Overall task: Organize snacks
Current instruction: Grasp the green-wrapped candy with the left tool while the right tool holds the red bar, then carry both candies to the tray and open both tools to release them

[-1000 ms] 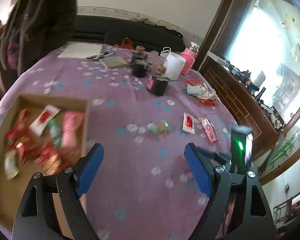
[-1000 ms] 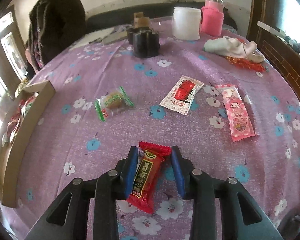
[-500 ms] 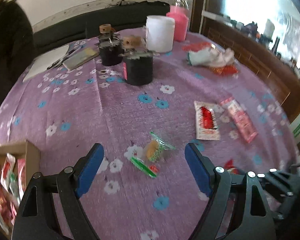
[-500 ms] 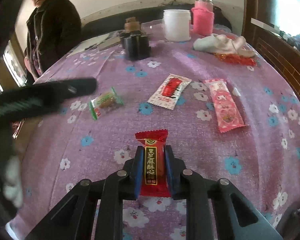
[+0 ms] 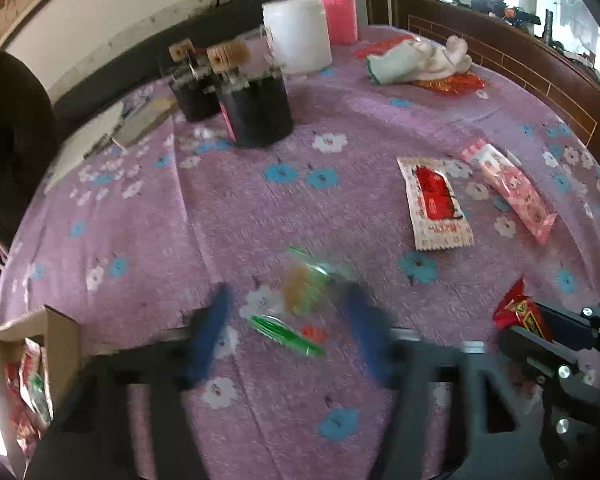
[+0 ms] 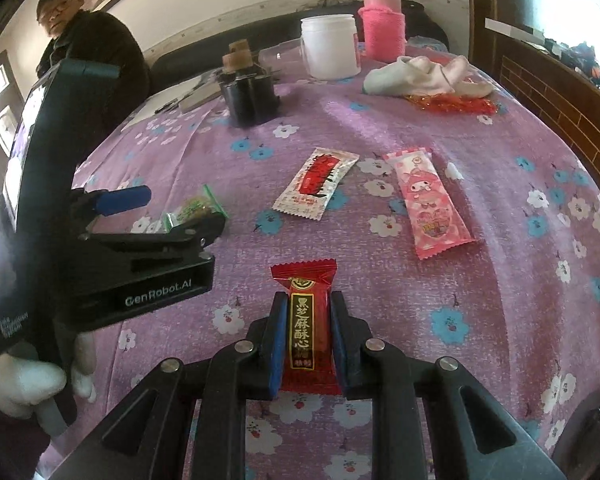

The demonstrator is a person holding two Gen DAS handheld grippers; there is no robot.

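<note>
My right gripper [image 6: 305, 320] is shut on a red snack bar with a black label [image 6: 306, 332], just above the purple flowered tablecloth [image 6: 380, 128]. The left wrist view shows the same bar [image 5: 518, 312] at the lower right. My left gripper [image 5: 288, 320] hangs over a clear candy wrapper with green ends [image 5: 304, 292]. Its blurred jaws are closing, with the candy between them and a gap on each side. A white-and-red packet [image 5: 436, 204] and a pink packet [image 5: 512, 192] lie to the right. A cardboard box [image 5: 60, 332] holding snacks sits at the lower left.
Farther back stand black jars [image 5: 256, 108], a white tub [image 5: 296, 36] and a pink bottle [image 5: 334, 8]. A crumpled cloth [image 5: 416, 60] lies at the back right. A person in dark clothes [image 6: 88, 48] stands beyond the table's left side. A wooden rail [image 6: 548, 88] borders the right.
My left gripper swung from over the box to the green-ended candy, dropped lower and narrowed its jaws. My right gripper closed fully on the red bar.
</note>
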